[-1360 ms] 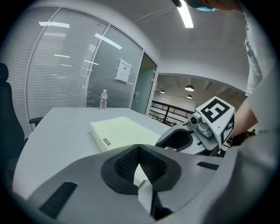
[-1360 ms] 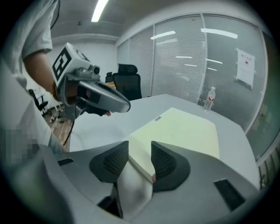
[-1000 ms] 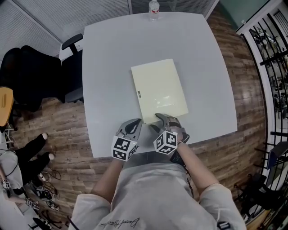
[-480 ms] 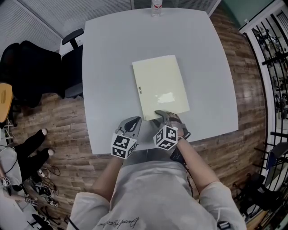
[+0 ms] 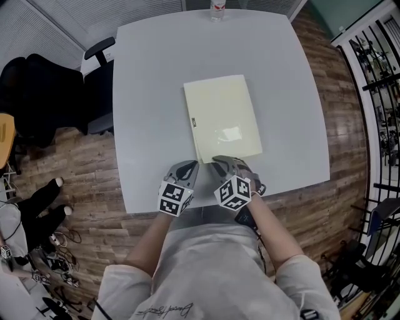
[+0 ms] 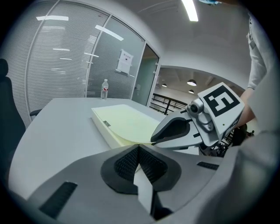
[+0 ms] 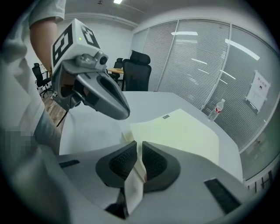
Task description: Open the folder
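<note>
My right gripper [image 7: 139, 146] is closing its fingers on the near edge of the folder [image 5: 222, 119], cover curling up between them; my left gripper [image 6: 139, 147], fingers together and empty, sits just beside, so I judge opening can start.

light: bright, even, ceiling strips [image 6: 190, 9] | glare: patch on folder [image 5: 229, 134] | edges: fisheye vignette, soft

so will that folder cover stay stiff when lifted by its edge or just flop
Probably floppy: the cover curves up where the right hand-held gripper, jaws closing, pinches its near edge. Likely light, as it looks like a single thin sheet. The folder might slide on the smooth table.
</note>
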The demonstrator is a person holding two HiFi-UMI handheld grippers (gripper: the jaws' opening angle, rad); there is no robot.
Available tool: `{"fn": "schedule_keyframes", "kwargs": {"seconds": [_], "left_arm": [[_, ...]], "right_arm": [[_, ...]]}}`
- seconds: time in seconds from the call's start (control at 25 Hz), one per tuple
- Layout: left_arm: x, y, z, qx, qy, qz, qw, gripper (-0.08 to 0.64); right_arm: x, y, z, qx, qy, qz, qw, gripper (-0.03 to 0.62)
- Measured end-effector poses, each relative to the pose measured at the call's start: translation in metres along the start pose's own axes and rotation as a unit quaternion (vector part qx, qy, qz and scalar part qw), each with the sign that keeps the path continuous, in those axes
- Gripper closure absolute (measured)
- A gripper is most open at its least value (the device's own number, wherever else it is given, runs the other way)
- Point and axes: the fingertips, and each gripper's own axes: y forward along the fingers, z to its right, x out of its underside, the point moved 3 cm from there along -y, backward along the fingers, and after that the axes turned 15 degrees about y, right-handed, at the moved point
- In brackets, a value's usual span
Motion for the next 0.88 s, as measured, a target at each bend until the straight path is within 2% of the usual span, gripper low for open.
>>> {"fn": "schedule_keyframes", "kwargs": {"seconds": [0.24,0.4,0.6,0.88], "left_arm": [[0.002,0.026,0.003,0.006,0.012,-0.014,0.9998,0.551],[0.002,0.037,0.001,0.003,0.007,-0.019,0.9998,0.551],[0.002,0.045,-0.004,-0.006,0.003,-0.02,0.9998,0.551],[0.006,0.044,-0.008,-0.013,0.017,-0.023,0.9995,0.551]], "right_arm": [[-0.006,-0.003,0.0,0.014,0.003,0.018,1.0,0.555],[-0.007,-0.001,-0.002,0.015,0.01,0.018,1.0,0.558],[-0.013,0.004,-0.003,0.017,0.034,0.021,0.999,0.558],[-0.018,0.005,-0.004,0.017,0.065,0.035,0.997,0.561]]}}
